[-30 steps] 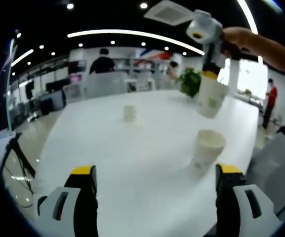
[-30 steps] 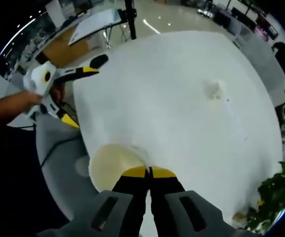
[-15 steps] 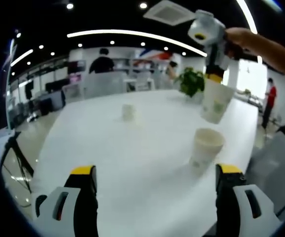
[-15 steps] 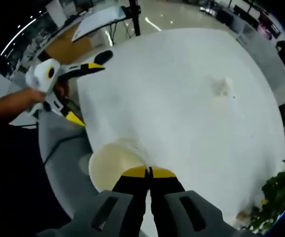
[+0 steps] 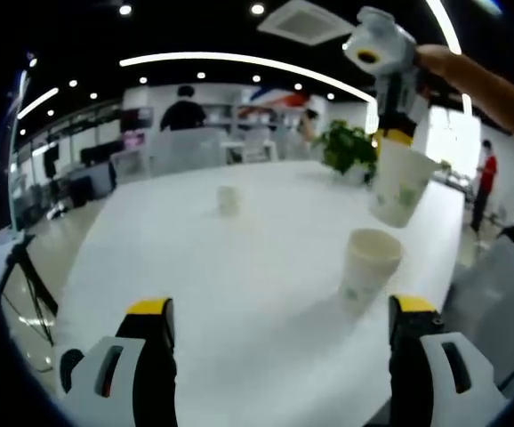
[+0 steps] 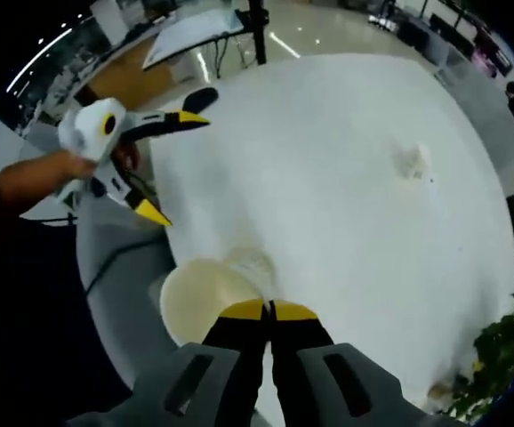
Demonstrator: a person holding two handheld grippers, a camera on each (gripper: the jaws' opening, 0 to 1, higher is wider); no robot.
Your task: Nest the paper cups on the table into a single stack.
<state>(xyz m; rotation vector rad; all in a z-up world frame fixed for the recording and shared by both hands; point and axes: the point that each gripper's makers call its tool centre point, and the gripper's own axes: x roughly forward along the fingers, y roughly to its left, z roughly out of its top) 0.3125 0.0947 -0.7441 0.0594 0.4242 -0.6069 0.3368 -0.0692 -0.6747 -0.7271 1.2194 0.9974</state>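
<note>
Fingers of the left gripper point(image 5: 279, 342) stand wide apart in the left gripper view, released, with nothing between them, low over the white worktop point(image 5: 195, 267). One paper cup point(image 5: 366, 267) stands upright near the right-hand finger, and a far cup point(image 5: 228, 199) stands well apart toward the back. Above them the right gripper point(image 5: 392, 135) hangs a lifted cup point(image 5: 400, 187) by its rim, tilted; compared with a second ago it sits a little further right and higher, no longer directly over the standing cup. A potted plant point(image 5: 344, 147) is behind.

From the right gripper view, the yellow-tipped fingers point(image 6: 244, 310) are clenched on the rim of the lifted cup point(image 6: 202, 298), whose open mouth shows beside them. The left gripper point(image 6: 175, 165), held in a hand point(image 6: 88, 165), has drifted slightly nearer the worktop point(image 6: 328, 178) edge. The far cup point(image 6: 412, 162) rests on the worktop.
</note>
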